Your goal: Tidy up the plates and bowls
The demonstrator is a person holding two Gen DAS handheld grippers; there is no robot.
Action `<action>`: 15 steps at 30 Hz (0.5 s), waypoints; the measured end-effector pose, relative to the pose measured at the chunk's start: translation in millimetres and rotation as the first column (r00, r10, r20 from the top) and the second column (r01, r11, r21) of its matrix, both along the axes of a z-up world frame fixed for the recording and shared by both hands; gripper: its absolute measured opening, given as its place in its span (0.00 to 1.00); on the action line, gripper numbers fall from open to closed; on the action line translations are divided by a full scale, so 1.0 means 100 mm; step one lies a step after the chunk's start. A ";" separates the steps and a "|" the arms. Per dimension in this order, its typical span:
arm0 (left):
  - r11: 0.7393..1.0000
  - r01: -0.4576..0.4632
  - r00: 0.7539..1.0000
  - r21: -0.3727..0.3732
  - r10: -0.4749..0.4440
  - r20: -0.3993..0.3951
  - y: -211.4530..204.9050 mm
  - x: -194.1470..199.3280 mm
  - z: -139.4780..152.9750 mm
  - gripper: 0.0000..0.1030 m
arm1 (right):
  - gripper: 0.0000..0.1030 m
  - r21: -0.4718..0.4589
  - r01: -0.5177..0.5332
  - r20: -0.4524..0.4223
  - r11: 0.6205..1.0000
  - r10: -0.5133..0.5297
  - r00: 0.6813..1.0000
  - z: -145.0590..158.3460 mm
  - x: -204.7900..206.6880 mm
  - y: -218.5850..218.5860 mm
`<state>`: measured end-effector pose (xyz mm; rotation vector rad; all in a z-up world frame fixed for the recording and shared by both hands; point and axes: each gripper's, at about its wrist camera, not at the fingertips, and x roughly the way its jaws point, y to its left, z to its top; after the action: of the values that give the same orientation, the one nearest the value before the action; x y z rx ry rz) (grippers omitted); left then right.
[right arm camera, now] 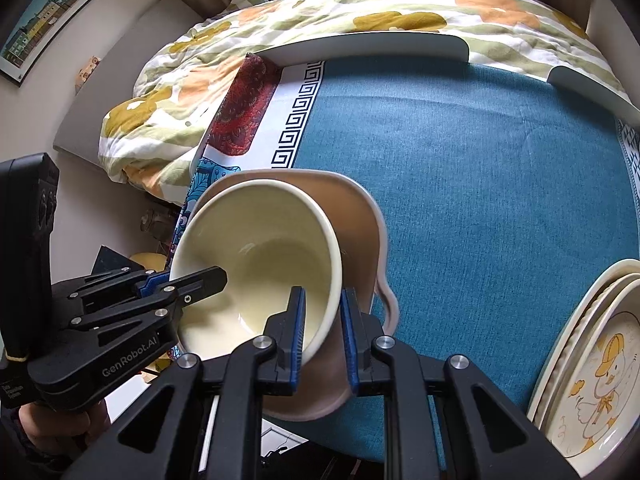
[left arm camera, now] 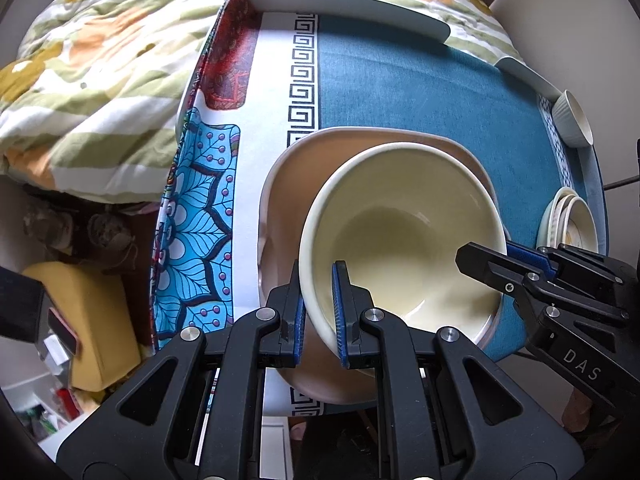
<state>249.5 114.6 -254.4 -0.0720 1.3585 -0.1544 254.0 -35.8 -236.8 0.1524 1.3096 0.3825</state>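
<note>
A cream bowl (left arm camera: 404, 236) sits inside a larger pink bowl (left arm camera: 288, 184) near the table's front left. My left gripper (left arm camera: 318, 312) is shut on the cream bowl's near-left rim, one finger inside and one outside. My right gripper (right arm camera: 322, 336) is shut on the cream bowl (right arm camera: 260, 256) at its right rim, with the outer finger between it and the pink bowl (right arm camera: 356, 216). Each gripper shows in the other's view: the right gripper (left arm camera: 500, 264) and the left gripper (right arm camera: 188, 288).
A stack of cream plates with a duck drawing (right arm camera: 592, 364) lies at the table's right front, also seen in the left wrist view (left arm camera: 572, 220). A small ribbed white bowl (left arm camera: 572, 120) stands at the far right. The blue tablecloth (right arm camera: 460, 168) covers the table; a floral duvet (right arm camera: 360, 12) lies behind.
</note>
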 end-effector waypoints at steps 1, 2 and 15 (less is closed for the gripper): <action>1.000 0.004 1.000 0.010 -0.004 0.001 -0.01 0.00 0.00 0.10 | 0.16 -0.005 -0.003 0.002 1.000 0.003 1.000 0.00 0.00 0.00; 1.000 0.006 1.000 0.017 -0.006 0.003 -0.02 -0.01 -0.01 0.10 | 0.16 -0.008 -0.002 0.003 1.000 0.002 1.000 -0.01 0.00 0.00; 0.998 0.018 1.000 0.062 -0.019 0.022 -0.05 -0.03 0.02 0.10 | 0.16 -0.005 0.007 0.005 1.000 -0.007 1.000 0.01 -0.02 -0.02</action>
<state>246.2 110.0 -252.8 -0.0057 1.3411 -0.1280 251.7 -37.8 -236.0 0.1518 1.3051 0.3729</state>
